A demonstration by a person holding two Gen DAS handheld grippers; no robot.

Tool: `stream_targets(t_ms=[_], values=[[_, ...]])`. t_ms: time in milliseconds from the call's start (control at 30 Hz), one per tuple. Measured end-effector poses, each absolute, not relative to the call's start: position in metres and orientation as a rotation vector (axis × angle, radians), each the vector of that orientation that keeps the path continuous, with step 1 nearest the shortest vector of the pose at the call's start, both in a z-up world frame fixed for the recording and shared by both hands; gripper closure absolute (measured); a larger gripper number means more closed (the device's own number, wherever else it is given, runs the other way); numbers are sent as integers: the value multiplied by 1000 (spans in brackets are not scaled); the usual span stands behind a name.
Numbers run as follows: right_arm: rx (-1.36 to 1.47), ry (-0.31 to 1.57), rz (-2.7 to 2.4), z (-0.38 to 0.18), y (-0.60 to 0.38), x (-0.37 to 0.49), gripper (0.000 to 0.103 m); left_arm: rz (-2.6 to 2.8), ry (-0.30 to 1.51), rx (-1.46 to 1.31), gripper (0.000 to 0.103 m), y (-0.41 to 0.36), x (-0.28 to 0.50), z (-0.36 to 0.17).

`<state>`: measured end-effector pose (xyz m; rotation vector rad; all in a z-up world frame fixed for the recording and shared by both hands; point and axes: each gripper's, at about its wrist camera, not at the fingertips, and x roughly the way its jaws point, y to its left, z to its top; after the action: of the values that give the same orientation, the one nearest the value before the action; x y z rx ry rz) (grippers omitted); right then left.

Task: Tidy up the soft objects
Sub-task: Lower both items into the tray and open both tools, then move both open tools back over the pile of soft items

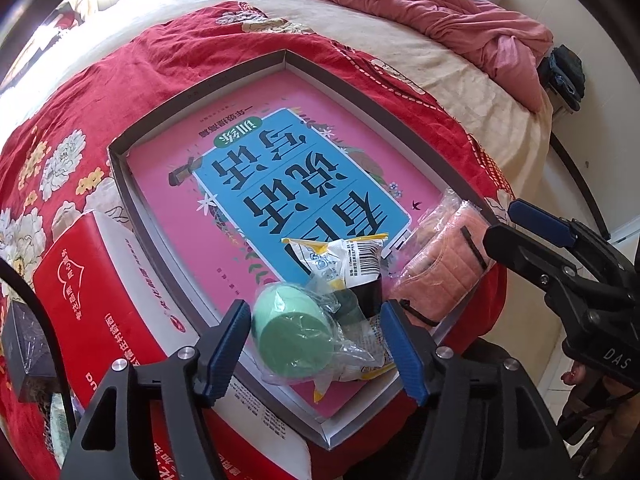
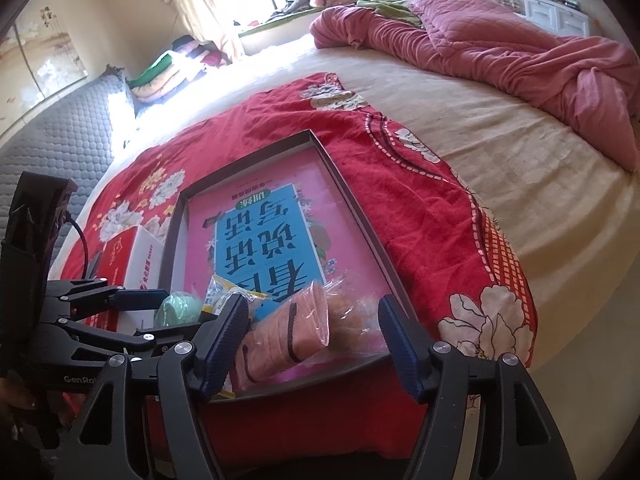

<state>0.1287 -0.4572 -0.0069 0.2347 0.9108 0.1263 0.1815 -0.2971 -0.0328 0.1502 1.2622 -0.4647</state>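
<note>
While both grippers' fingers stand spread, the left gripper [image 1: 316, 342] should close squarely on the mint-green roll in clear plastic wrap [image 1: 294, 336], near the shallow grey cardboard tray's [image 1: 120, 168] near edge, avoiding loose film.

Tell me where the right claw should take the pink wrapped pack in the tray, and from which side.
Grip the pink pack across its narrow middle, near the black band, coming from the tray's near edge. It lies lengthwise between the open right claw fingers, its loose plastic wrapper unreliable.
</note>
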Motion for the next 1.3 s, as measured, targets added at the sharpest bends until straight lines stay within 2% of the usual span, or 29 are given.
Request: stream_targets(t_ms=[300, 1300], values=[[233, 893, 125, -3, -458, 128, 27, -469, 1243, 143, 22, -296, 176, -27], [153, 785, 162, 35, -426, 118, 24, -386, 1111, 104, 21, -252, 140, 20]])
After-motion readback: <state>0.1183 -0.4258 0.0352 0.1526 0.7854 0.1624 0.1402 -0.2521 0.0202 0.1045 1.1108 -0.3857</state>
